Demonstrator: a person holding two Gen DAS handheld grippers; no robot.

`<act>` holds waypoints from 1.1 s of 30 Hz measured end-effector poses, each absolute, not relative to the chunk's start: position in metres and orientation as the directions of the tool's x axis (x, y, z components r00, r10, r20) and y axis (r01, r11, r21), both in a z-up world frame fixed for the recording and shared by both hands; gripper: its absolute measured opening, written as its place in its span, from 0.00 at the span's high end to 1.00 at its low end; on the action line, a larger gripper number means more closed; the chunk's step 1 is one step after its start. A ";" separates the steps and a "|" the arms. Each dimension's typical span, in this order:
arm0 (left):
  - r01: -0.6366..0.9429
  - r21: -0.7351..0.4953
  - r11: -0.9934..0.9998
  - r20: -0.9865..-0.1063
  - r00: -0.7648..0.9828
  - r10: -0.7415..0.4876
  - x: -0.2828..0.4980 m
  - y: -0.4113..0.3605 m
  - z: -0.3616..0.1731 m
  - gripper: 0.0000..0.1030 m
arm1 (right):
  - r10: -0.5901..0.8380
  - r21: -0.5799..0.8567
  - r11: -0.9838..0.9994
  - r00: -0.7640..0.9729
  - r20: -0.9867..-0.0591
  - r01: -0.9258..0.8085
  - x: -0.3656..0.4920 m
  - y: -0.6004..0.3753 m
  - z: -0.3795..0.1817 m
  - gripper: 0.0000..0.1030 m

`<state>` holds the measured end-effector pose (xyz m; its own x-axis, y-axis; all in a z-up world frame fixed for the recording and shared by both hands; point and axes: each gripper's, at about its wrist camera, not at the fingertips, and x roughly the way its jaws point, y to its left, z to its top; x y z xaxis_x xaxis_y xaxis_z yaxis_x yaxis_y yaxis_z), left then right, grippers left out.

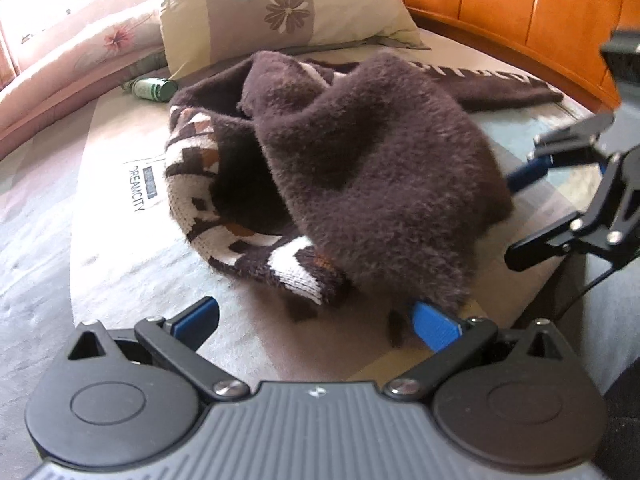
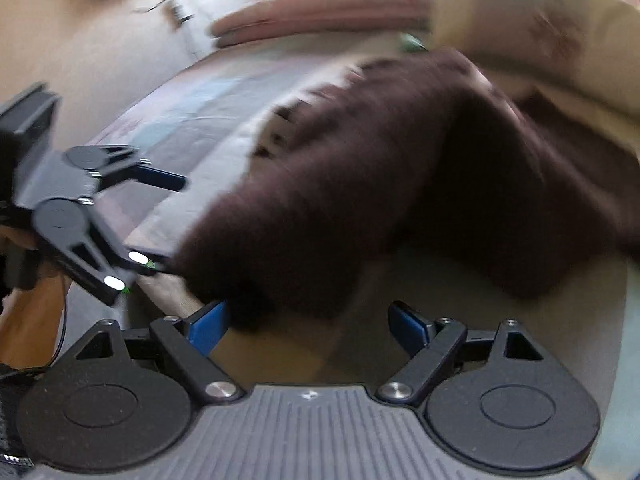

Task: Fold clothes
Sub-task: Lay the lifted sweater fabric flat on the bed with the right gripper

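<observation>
Where sweater (image 1: 360,168) lies, label (image 1: 138,184) reads DREAMCITY

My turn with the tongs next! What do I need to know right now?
Left tongs: open, nothing held; one blue pad touches the sweater's near edge.
Right tongs: open, nothing held, at the sweater's other near side.
The brown sweater lies crumpled in a heap on the bed, one sleeve stretched toward the headboard. A pillow and a green bottle sit behind it.
Done: no fold visible.
Left: spread it flat, then fold.
</observation>
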<state>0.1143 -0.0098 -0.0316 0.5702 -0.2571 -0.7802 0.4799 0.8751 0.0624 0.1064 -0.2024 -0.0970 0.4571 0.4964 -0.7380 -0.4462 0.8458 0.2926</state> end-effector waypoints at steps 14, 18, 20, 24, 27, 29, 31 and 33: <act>0.790 -0.083 0.607 -0.720 0.374 -0.585 0.118 -0.147 0.047 0.01 | 0.387 0.377 0.916 0.545 -0.744 -0.137 0.069 -0.259 -0.146 0.11; 0.790 -0.096 0.605 -0.763 0.332 -0.555 0.153 -0.215 0.021 0.01 | 0.394 0.408 0.907 0.560 -0.729 -0.108 0.058 -0.271 -0.147 0.09; 0.761 -0.136 0.634 -0.801 0.292 -0.523 0.176 -0.230 -0.001 0.01 | 0.387 0.416 0.905 0.570 -0.725 -0.086 0.056 -0.278 -0.146 0.09; 0.677 -0.108 0.728 -0.860 0.303 -0.410 0.198 -0.221 -0.027 0.01 | 0.379 0.435 0.899 0.586 -0.716 -0.049 0.053 -0.294 -0.146 0.09; 0.648 -0.009 0.762 -0.862 0.381 -0.335 0.201 -0.192 -0.021 0.01 | 0.389 0.463 0.886 0.594 -0.704 -0.031 0.055 -0.303 -0.150 0.08; 0.625 0.059 0.778 -0.857 0.431 -0.282 0.205 -0.172 -0.016 0.01 | 0.394 0.474 0.880 0.599 -0.697 -0.027 0.059 -0.307 -0.152 0.06; 0.602 0.116 0.790 -0.852 0.470 -0.233 0.212 -0.151 -0.011 0.01 | 0.396 0.473 0.880 0.606 -0.690 -0.037 0.063 -0.305 -0.151 0.05; 0.581 0.135 0.803 -0.850 0.484 -0.207 0.222 -0.131 -0.011 0.01 | 0.411 0.482 0.875 0.611 -0.676 -0.056 0.065 -0.303 -0.152 0.05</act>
<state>0.2219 -0.1314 -0.0110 0.4842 -0.2068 -0.8502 0.5807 0.8028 0.1355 0.0654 -0.3028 -0.1519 0.6111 0.4114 -0.6762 -0.0560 0.8746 0.4816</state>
